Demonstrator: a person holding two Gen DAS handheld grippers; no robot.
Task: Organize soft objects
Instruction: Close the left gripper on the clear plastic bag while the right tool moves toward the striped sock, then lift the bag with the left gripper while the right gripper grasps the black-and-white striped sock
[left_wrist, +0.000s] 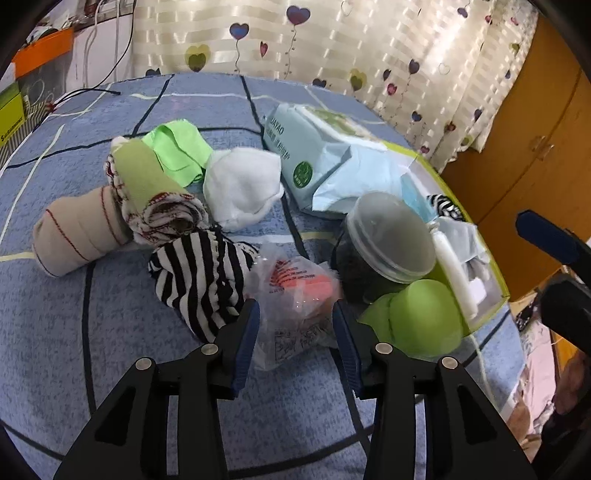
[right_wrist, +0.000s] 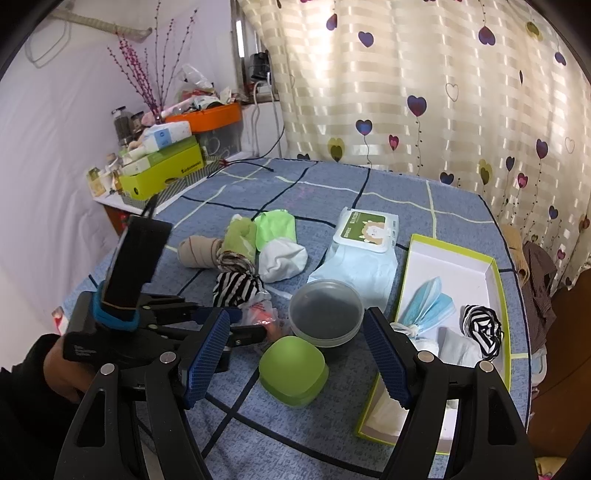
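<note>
My left gripper (left_wrist: 294, 306) (right_wrist: 255, 325) stands open low over the blue bedspread. A crinkled clear plastic bag (left_wrist: 295, 295) with something orange inside lies between its fingers. Just left of it is a black-and-white striped sock (left_wrist: 199, 277). Behind lie a beige roll (left_wrist: 74, 232), a green roll with red-trimmed edges (left_wrist: 155, 199), a white sock (left_wrist: 240, 184) and a bright green cloth (left_wrist: 177, 147). My right gripper (right_wrist: 297, 354) is open wide and empty, hovering over a green lidded tub (right_wrist: 293, 365). A green-rimmed box (right_wrist: 495, 280) holds blue masks (right_wrist: 428, 302), a striped sock (right_wrist: 484, 328) and white cloth.
A clear round container (right_wrist: 325, 310) and a pale blue wipes pack (right_wrist: 364, 240) lie between the sock pile and the box. A cluttered shelf (right_wrist: 162, 173) stands at the bed's far left, a heart-patterned curtain behind, a wooden cupboard (left_wrist: 535, 147) to the right.
</note>
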